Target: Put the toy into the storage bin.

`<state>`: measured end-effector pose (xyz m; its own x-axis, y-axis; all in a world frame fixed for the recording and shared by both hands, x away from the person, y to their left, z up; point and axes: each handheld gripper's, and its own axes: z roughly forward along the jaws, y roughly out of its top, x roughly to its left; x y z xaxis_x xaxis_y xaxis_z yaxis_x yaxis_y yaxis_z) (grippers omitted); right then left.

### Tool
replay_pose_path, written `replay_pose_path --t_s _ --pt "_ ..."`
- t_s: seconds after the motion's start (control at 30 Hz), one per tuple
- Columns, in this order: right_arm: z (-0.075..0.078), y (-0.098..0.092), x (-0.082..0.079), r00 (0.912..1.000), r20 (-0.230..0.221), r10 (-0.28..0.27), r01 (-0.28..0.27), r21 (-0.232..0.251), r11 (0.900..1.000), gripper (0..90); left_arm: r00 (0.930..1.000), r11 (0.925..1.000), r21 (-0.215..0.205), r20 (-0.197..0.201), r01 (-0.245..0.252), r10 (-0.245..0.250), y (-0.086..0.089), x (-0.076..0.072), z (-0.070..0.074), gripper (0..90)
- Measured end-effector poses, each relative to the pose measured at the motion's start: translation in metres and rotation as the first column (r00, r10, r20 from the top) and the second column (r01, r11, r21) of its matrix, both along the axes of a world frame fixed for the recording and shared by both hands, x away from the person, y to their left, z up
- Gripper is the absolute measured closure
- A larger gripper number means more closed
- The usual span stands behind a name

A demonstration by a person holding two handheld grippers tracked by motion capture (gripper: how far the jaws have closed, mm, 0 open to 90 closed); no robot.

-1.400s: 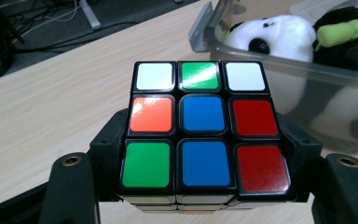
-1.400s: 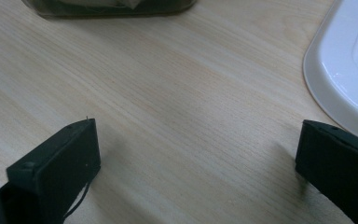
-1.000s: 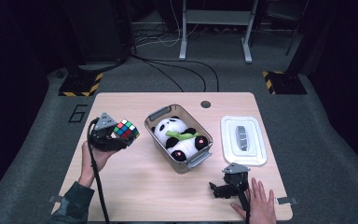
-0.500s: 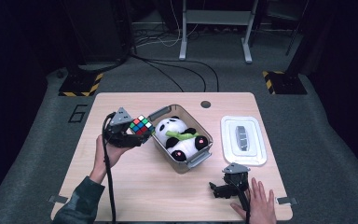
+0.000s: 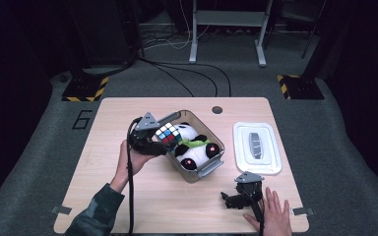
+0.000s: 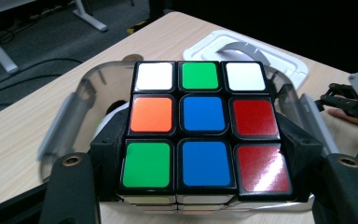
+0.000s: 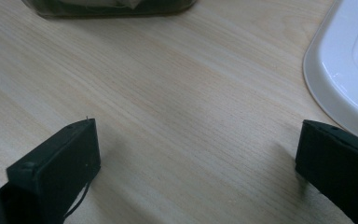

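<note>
Item 1. Scrambled six-colour plastic puzzle cube point(image 5: 168, 133), rigid, hard-edged, glossy stickered faces. Held above the wooden table point(image 5: 103, 196), over the 9 o'clock rim of the clear grey plastic bin point(image 5: 204, 169). Likely light and stiff; the smooth faces may slip, and the layers can twist if gripped off-centre. Best hold: two opposite flat faces, pads square on the middle row, as now.

Item 2. Left gripper point(image 5: 150, 140). Jaws about half spread, pressed on the cube's opposite sides; in the left gripper view the cube point(image 6: 204, 126) sits squarely between them, white-green-white row farthest from the camera.

Item 3. Right gripper point(image 5: 240, 194). Rests on the table at 5 o'clock of the bin, jaws wide apart, nothing between them but bare wood, with a hand point(image 5: 273, 216) flat beside it.

Item 4. Black-and-white plush panda with green scarf point(image 5: 194, 150). Soft, lying in the bin and taking up most of its floor; free room for the cube looks tight, chiefly at the 9 o'clock end.

Item 5. White rectangular plastic lid with grey handle point(image 5: 257, 147). Flat on the table at 3 o'clock of the bin, just apart from it, not in the way.

Obstructions: bin wall and hinged end clasp point(image 5: 211, 167); the panda.
</note>
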<state>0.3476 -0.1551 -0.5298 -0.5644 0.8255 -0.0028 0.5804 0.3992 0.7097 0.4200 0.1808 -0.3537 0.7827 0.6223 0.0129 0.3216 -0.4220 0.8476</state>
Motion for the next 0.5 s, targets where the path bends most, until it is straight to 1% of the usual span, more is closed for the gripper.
replay_pose_path --t_s 0.1,0.27,0.37,0.4,0.47,0.5 --pt "0.0 0.0 0.0 1.0 0.0 0.0 0.0 0.0 1.0 0.0 0.9999 0.9999 -0.011 -0.011 0.01 -0.01 -0.011 0.001 0.0 33.8" --pt "0.0 0.0 0.0 1.0 0.0 0.0 0.0 0.0 1.0 0.0 0.9989 0.9996 -0.021 -0.042 0.018 -0.019 -0.029 0.003 -0.003 33.8" --pt "0.0 0.0 0.0 1.0 0.0 0.0 0.0 0.0 1.0 0.0 0.9984 0.9996 -0.014 -0.051 0.025 -0.026 -0.04 0.004 -0.006 33.8" --pt "0.0 0.0 0.0 1.0 0.0 0.0 0.0 0.0 1.0 0.0 0.9982 0.9997 -0.004 -0.054 0.025 -0.025 -0.043 0.004 -0.007 33.8" --pt "0.0 0.0 0.0 1.0 0.0 0.0 0.0 0.0 1.0 0.0 0.9972 0.9995 -0.012 -0.068 0.03 -0.031 -0.049 0.004 -0.01 33.8" --pt "0.0 0.0 0.0 1.0 0.0 -0.001 0.001 0.0 1.0 0.0 0.9968 0.9994 -0.005 -0.072 0.035 -0.035 -0.052 0.005 -0.012 33.8"
